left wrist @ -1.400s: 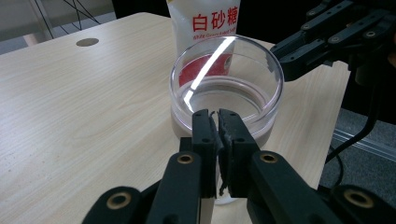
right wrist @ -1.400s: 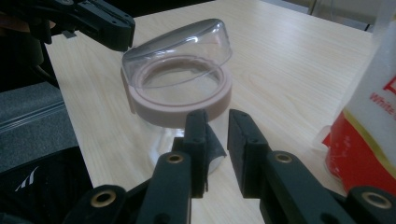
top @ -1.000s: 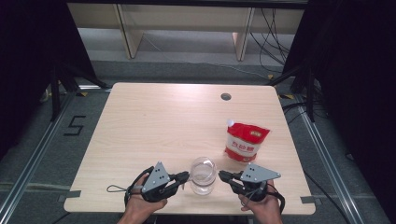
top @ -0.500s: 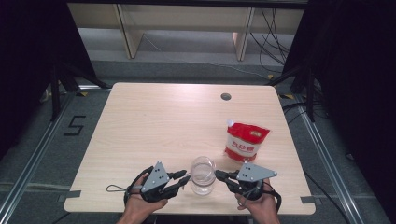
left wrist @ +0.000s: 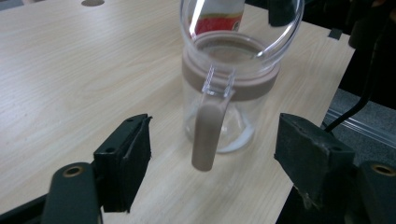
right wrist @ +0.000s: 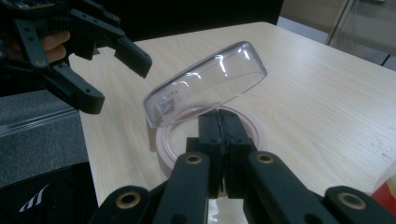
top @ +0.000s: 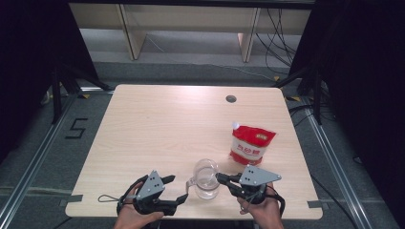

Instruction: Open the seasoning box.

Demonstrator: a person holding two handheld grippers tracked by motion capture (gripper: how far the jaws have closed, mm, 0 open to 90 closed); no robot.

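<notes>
Clear round glass jar [top: 206, 179], domed transparent lid [right wrist: 205, 91] raised.

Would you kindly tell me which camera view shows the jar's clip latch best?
The left gripper view: the latch hangs down the jar's front, sharp, between open jaws. In the high view it is a small sliver at the jar's left. The right gripper view hides it behind the raised lid.

Jar [top: 206, 179] on table [top: 157, 129], before pouch [top: 250, 145]
</notes>
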